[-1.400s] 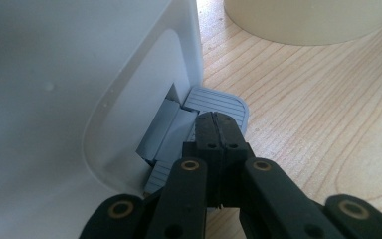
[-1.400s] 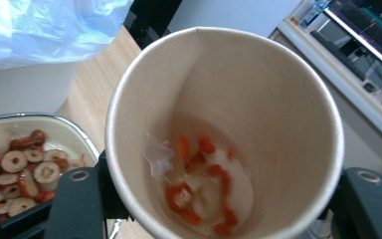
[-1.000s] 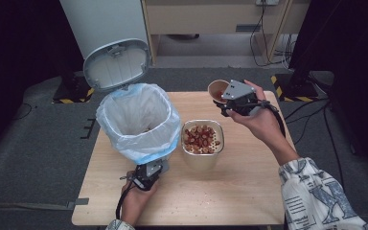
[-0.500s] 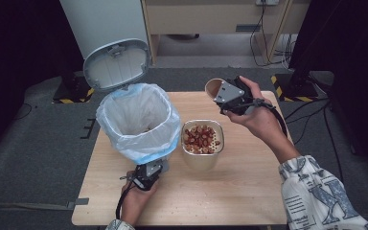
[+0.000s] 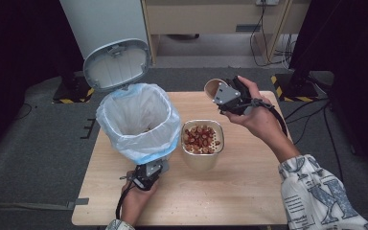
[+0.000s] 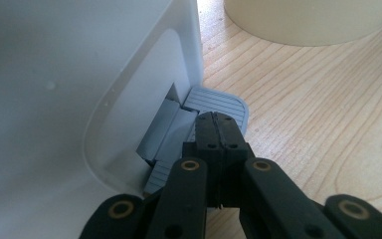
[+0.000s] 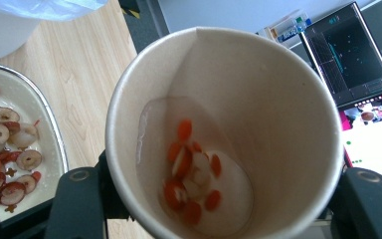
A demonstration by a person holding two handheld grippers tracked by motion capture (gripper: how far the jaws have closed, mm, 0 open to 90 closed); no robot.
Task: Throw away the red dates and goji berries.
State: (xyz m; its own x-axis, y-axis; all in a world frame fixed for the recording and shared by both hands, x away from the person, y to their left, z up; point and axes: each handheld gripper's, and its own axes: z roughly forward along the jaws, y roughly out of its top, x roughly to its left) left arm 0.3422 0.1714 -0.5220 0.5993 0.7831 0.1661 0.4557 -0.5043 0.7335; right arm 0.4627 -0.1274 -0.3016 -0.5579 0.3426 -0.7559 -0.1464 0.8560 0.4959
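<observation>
A white pedal bin (image 5: pixel 139 120) lined with a pale bag stands on the wooden table (image 5: pixel 249 191), its lid (image 5: pixel 117 64) raised. My left gripper (image 5: pixel 154 167) is shut, and its closed tips (image 6: pixel 220 119) rest on the bin's grey foot pedal (image 6: pixel 224 102). My right gripper (image 5: pixel 220 93) is shut on a paper cup (image 5: pixel 212 87), held tilted above the table's far right. In the right gripper view the cup (image 7: pixel 258 99) sits between the jaws, with several orange-red and white food pieces (image 7: pixel 191 174) at its bottom.
A cream bowl (image 5: pixel 202 158) full of red and white sliced fruit stands mid-table, right beside the bin. A grey cabinet and a wooden shelf stand behind the table. A monitor (image 7: pixel 348 50) is beyond the cup. Bare table lies at front right.
The right hand has shifted the cup slightly to the left. The left gripper has stayed on the pedal.
</observation>
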